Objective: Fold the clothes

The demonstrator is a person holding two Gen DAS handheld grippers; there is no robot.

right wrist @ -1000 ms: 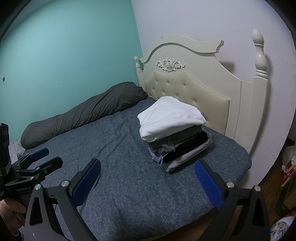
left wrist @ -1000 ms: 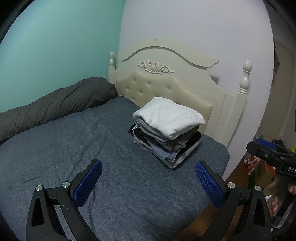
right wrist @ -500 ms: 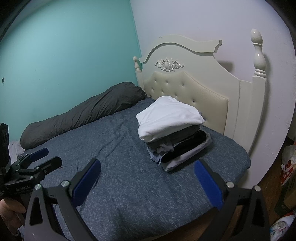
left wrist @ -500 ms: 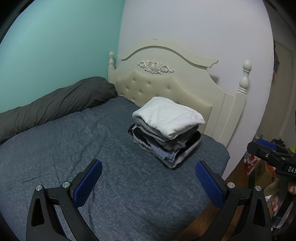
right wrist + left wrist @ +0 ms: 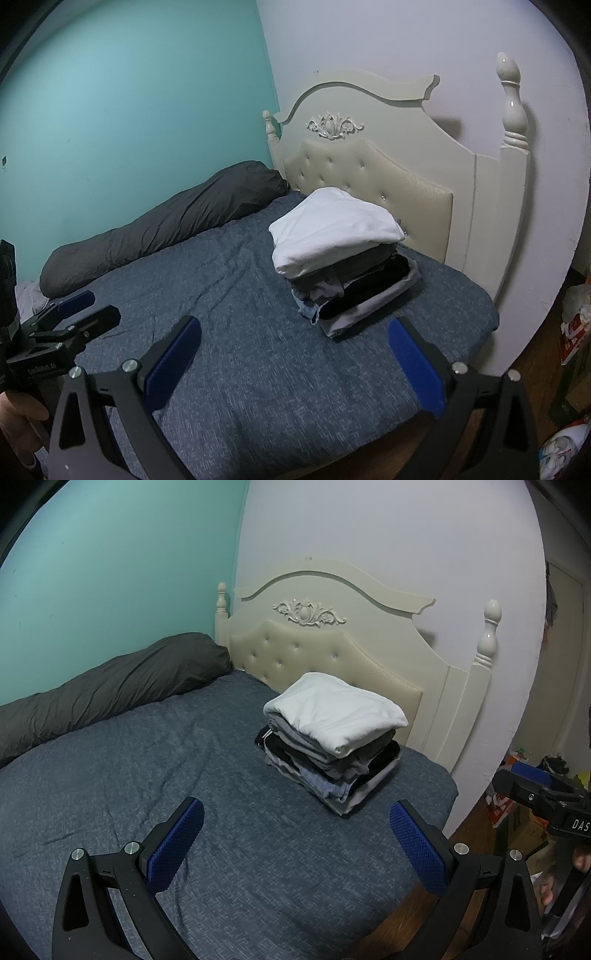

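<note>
Here, folded clothes stack (image 5: 332,742), white piece on top, sits on bed (image 5: 147,775) near headboard (image 5: 332,657). Left gripper (image 5: 295,843) and right gripper (image 5: 293,360) spread wide, empty, seemingly above bed's edge.

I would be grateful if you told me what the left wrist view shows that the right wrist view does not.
Only the left wrist view shows the right gripper at its right edge, open and empty, and a doorway beyond the headboard.

Only the right wrist view shows the left gripper at its left edge, open and empty, and the near end of the dark grey duvet roll.

Both show the stack of folded clothes with a white garment on top, lying on the blue bedcover near the cream headboard.
</note>
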